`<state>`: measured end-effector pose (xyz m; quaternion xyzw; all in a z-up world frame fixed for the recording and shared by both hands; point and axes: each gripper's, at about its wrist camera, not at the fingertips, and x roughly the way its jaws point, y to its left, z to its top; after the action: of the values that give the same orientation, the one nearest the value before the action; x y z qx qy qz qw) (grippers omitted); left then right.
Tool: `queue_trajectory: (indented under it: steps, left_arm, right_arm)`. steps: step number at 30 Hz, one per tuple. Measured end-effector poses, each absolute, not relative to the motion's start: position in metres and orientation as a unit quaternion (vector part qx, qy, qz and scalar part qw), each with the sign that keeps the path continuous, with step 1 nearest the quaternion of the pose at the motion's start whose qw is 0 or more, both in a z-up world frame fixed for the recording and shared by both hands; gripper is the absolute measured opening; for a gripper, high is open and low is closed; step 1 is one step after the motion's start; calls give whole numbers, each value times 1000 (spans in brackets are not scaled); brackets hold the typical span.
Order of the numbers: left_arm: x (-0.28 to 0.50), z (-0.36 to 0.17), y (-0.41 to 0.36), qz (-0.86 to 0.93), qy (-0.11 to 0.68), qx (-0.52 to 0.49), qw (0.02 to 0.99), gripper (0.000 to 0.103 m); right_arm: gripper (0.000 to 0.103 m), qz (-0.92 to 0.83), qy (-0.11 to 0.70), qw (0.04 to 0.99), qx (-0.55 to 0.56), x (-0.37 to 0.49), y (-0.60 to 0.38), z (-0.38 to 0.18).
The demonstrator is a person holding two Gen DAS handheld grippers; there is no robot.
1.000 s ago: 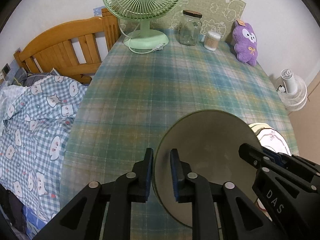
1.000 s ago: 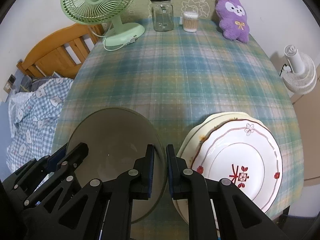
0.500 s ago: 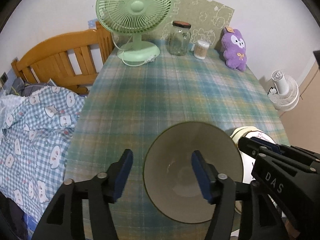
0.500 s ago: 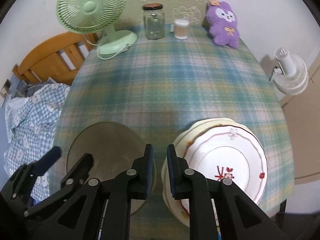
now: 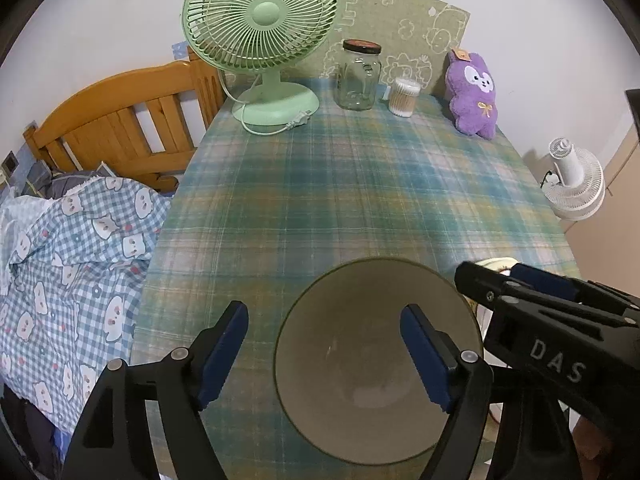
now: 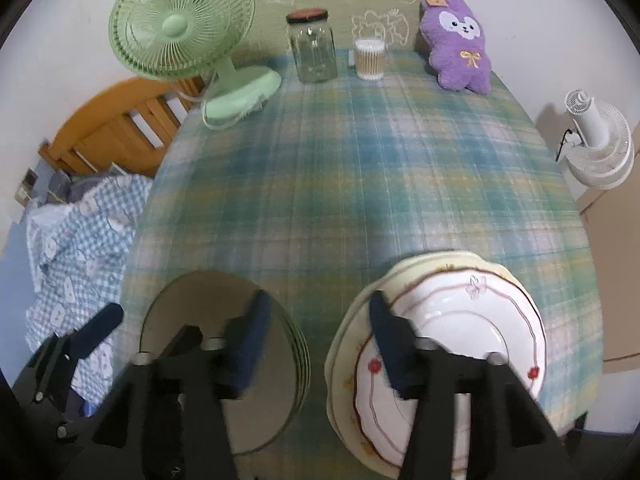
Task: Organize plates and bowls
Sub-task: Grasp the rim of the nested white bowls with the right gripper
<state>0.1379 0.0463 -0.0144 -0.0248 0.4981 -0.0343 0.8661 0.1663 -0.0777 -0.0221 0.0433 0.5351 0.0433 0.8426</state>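
Both claws spread, nothing gripped. Left claw (image 5: 322, 354) straddles the near-left rim of the olive bowl stack (image 5: 376, 360), which sits on the plaid table (image 5: 352, 184) near its front edge, w/ one finger inside the bowl. Right claw (image 6: 316, 344) hangs over the gap btw bowls and plate stack (image 6: 448, 344). Risks: pulling out carelessly, the inside finger could hook the rim and tip or drag the nested bowls toward the edge; right claw's finger could clip the plate rim and shift the plates, some of which already look off-centre.

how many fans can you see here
2: a green desk fan at the table's far left corner, and a white fan beyond the table's right edge.
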Motion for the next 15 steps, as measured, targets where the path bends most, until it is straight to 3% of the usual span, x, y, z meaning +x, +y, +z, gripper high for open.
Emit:
queue_trajectory:
  steps: [6,15]
  left_arm:
    - [142,-23,46,-18,502,-31,864,87]
    - [148,-36,52,-38,516,-13,856,88]
  right_arm:
    - [59,69,537,839,43,177,-82,-33]
    - [67,63,532,843,58,174,-71,-39]
